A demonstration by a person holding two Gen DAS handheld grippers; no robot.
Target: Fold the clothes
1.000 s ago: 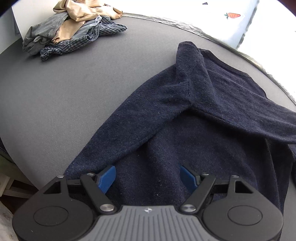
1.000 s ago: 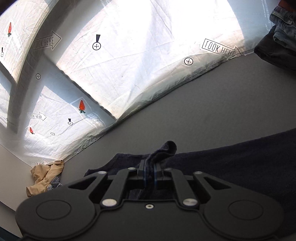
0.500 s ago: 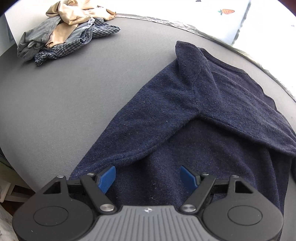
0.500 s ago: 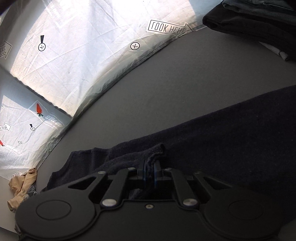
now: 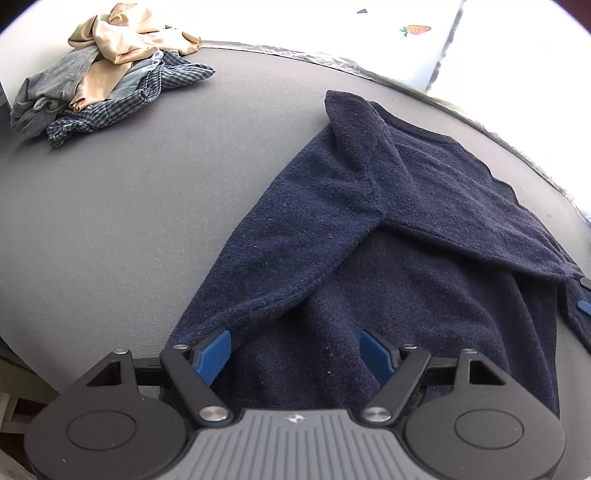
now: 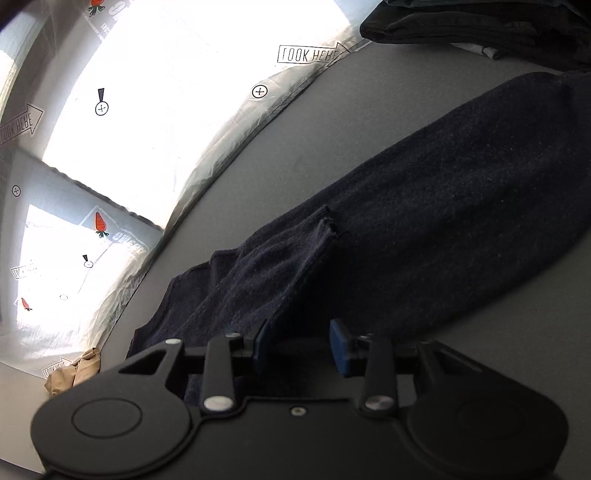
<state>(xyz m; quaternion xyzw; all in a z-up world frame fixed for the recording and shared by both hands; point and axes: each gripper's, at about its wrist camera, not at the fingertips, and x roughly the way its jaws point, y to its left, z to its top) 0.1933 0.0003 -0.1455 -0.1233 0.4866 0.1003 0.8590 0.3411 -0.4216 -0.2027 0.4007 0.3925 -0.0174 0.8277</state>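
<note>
A dark navy sweater (image 5: pixel 399 236) lies on the grey table (image 5: pixel 140 206), its two sleeves folded across the body. My left gripper (image 5: pixel 295 354) is open and empty, its blue pads just above the sweater's near hem. In the right wrist view the same sweater (image 6: pixel 443 206) stretches away to the right. A sleeve cuff (image 6: pixel 325 221) lies loose on top of it. My right gripper (image 6: pixel 301 345) is open and empty, close over the sweater's edge. Its blue tip shows at the right edge of the left wrist view (image 5: pixel 583 306).
A heap of unfolded clothes, tan, grey and checked (image 5: pixel 107 74), lies at the table's far left. Dark folded garments (image 6: pixel 480 29) lie at the far right. A white printed sheet (image 6: pixel 166 110) lies beyond the table's far edge.
My right gripper has opened and let go of the sleeve cuff, which now lies on the sweater. The left gripper stayed open, shifting only slightly.
</note>
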